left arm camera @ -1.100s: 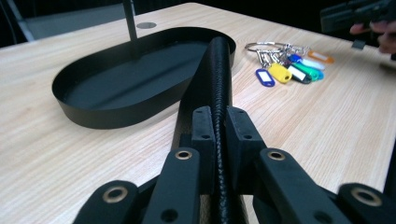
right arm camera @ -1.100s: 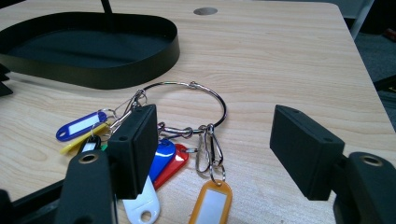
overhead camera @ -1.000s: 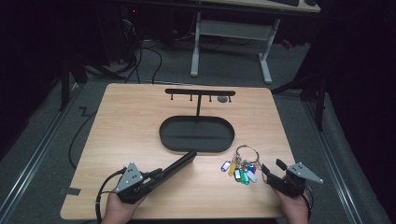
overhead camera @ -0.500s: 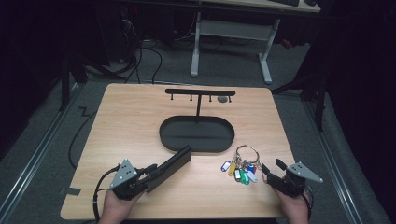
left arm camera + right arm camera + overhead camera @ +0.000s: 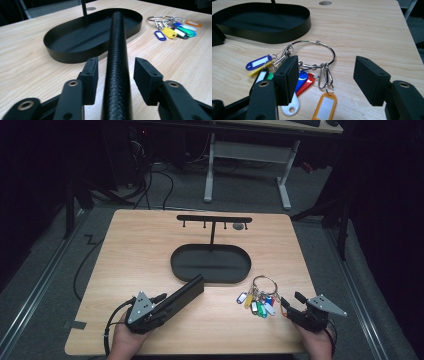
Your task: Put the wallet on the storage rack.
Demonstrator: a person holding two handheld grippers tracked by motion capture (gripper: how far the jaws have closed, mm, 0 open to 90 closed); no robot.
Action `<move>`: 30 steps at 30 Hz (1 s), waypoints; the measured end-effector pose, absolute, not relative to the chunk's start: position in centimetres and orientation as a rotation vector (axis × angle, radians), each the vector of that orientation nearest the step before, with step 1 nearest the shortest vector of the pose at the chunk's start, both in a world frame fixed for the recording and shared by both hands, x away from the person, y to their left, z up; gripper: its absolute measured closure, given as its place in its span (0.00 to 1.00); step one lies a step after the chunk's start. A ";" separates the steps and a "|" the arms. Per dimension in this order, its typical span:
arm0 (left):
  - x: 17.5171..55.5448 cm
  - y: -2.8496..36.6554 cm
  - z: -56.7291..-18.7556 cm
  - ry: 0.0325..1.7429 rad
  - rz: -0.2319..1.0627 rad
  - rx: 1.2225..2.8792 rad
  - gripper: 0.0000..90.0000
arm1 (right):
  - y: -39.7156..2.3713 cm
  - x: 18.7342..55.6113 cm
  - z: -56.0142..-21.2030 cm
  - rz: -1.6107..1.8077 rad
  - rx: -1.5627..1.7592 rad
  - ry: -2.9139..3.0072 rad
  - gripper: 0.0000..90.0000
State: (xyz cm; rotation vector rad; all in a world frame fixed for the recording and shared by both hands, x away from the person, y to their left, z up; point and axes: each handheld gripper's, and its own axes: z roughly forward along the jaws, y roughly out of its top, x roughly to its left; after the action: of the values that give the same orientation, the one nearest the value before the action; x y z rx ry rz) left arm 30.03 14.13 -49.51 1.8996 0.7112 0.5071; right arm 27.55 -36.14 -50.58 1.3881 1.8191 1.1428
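Wallet, black and woven-textured, lies near the front-left of the counter, its far end just short of the black oval tray. Left gripper straddles its near end; jaws have just been opening, and in the left gripper view there's clear daylight on both sides of the wallet, so pads are off it. Reads as a release.

Right gripper sits near the front-right corner with jaws apart, closing slightly just now, nothing pinched. The key ring with its coloured tags lies on the counter right in front of it; in the right gripper view the ring is between and just beyond the jaws.

Doing it well, my read:
- Left: back straight out along the wallet's long axis so neither pad drags it sideways.
- Right: come in low, bite the wire ring itself, not a loose tag. Tags will swing.

Room:
- Wallet's far end is close to the tray wall; avoid pushing forward.
- Tray carries 1 post with a hook bar toward the back edge; stay below or clear of it.
- Left and back-left of the counter are bare wood, with plenty of space there.
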 end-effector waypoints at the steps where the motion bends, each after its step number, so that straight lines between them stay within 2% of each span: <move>1: 30.1 14.1 -49.5 0.710 0.517 1.902 0.59 | -36.1 27.5 -50.5 1.143 1.383 1.821 0.42; 9: 30.2 13.5 -49.0 0.752 0.502 1.913 0.48 | -35.3 27.9 -48.6 1.131 1.281 1.901 0.42; 14: 30.4 13.1 -49.2 0.786 0.497 1.940 0.50 | -35.5 28.1 -47.3 1.127 1.228 1.925 0.34; 19: 29.9 12.7 -49.4 0.834 0.531 1.971 0.49 | -36.0 27.9 -48.8 1.171 1.229 1.890 0.32; 21: 29.0 12.6 -49.4 0.869 0.578 1.963 0.51 | -36.4 28.3 -49.5 1.163 1.264 1.904 0.29; 25: 28.6 12.5 -49.3 0.903 0.593 1.971 0.52 | -36.4 28.7 -49.4 1.193 1.254 1.895 0.28; 28: 28.6 12.5 -49.0 0.913 0.600 1.994 0.58 | -35.9 28.8 -49.5 1.180 1.203 1.916 0.28; 29: 28.7 12.6 -49.0 0.914 0.586 1.996 0.65 | -35.7 28.8 -49.7 1.168 1.189 1.925 0.28; 30: 28.9 12.6 -48.9 0.918 0.572 1.996 0.66 | -35.7 28.7 -49.7 1.163 1.185 1.925 0.28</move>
State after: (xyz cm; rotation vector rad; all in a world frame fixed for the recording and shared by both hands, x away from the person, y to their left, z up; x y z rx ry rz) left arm 28.86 12.61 -48.90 1.9963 0.9183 0.5719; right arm 28.72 -35.67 -49.67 1.1850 1.9254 1.1627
